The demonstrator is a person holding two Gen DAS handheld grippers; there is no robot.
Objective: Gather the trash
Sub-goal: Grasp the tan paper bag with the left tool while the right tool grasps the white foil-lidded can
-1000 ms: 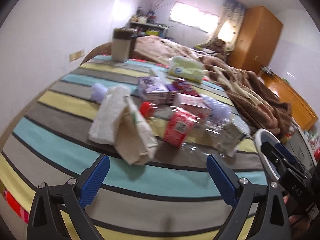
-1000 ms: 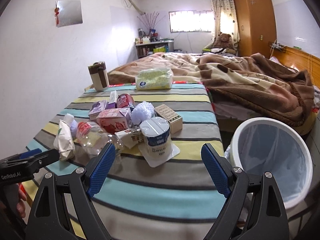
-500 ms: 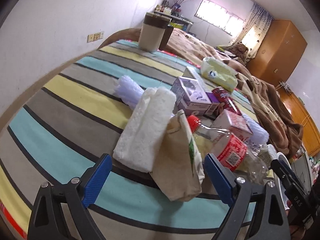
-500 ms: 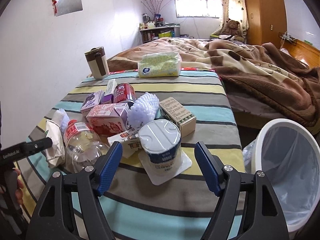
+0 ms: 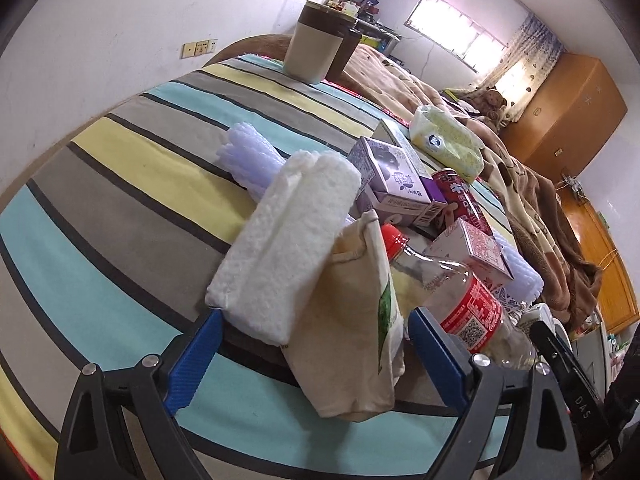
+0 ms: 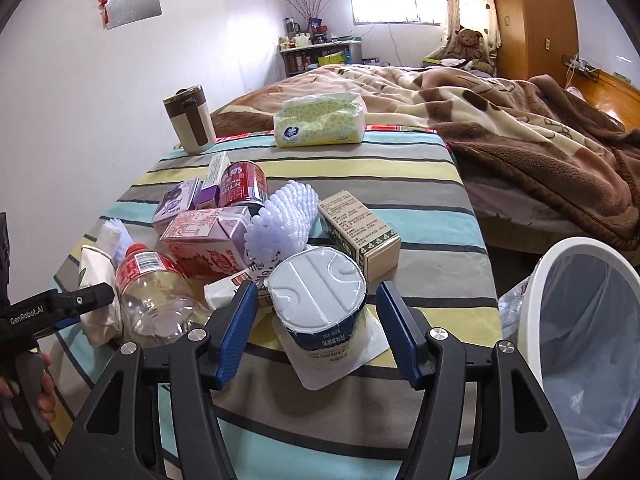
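One red can (image 6: 242,186) reads "MILK" (left tool (image 6: 86,300): "GenRobot.AI").

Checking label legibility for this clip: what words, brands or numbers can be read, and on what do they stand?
"GenRobot.AI": on the left gripper, right wrist view.
"DAS": on the right gripper's black body, left wrist view.
"MILK": on the red can; the line above it is cut off.
Print on the bottle label, cup band, green box and cartons: too small to read.
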